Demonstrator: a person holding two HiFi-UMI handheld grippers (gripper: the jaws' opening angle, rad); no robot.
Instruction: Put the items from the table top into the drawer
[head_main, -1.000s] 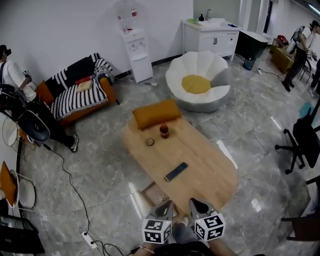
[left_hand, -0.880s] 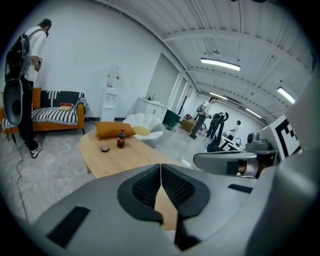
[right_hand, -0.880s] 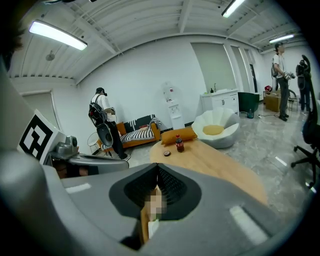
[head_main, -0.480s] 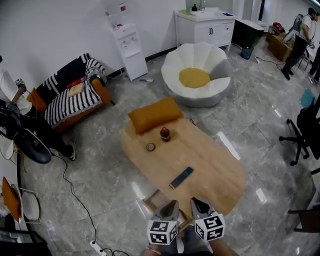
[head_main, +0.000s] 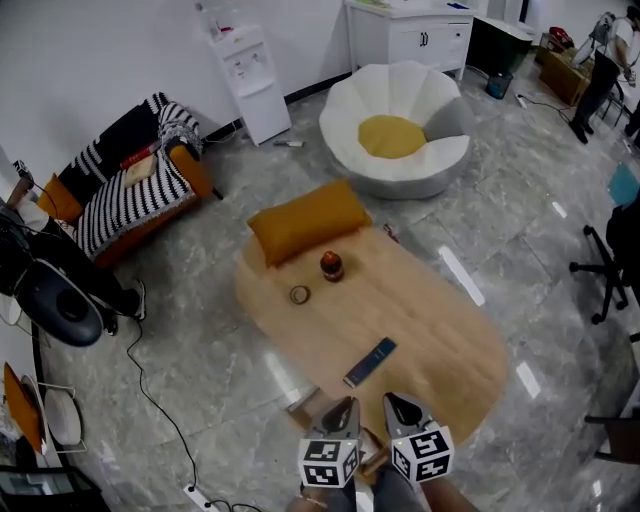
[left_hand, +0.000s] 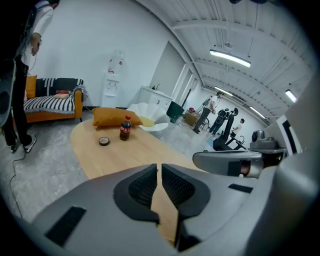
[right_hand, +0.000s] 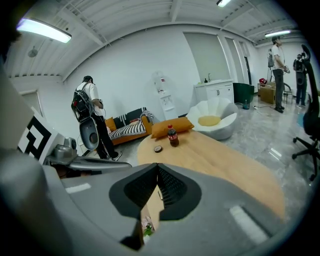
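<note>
Hovering side by side over the near end of the table (head_main: 440, 335), the left gripper (head_main: 345, 404) and right gripper (head_main: 396, 402) both point forward and down. Marker cubes show at the bottom of the head view.

Left gripper view: fingers (left_hand: 140, 187) clenched, only a thin slit between them, nothing held. Right gripper view: fingers (right_hand: 172, 187) closed tip to tip, nothing held.

Items on the oval wooden table, none touched:
- dark remote (head_main: 369, 361), nearest the grippers, lying flat and diagonal, just beyond the fingertips.
- small round ring-shaped item (head_main: 300, 294), farther up the table, toward its left edge.
- small cola bottle (head_main: 331, 265), upright, red label, just beyond and to the right of the ring item.
- orange cushion (head_main: 308, 220), at the far end, overlapping the table's edge.

A pale wooden frame (head_main: 303, 403) shows beneath the table's near edge, just left of the left gripper; whether it is the drawer cannot be told.

Around: grey marble floor, a white petal-shaped chair (head_main: 440, 150) beyond the table, a striped sofa (head_main: 125, 190) to the left.
</note>
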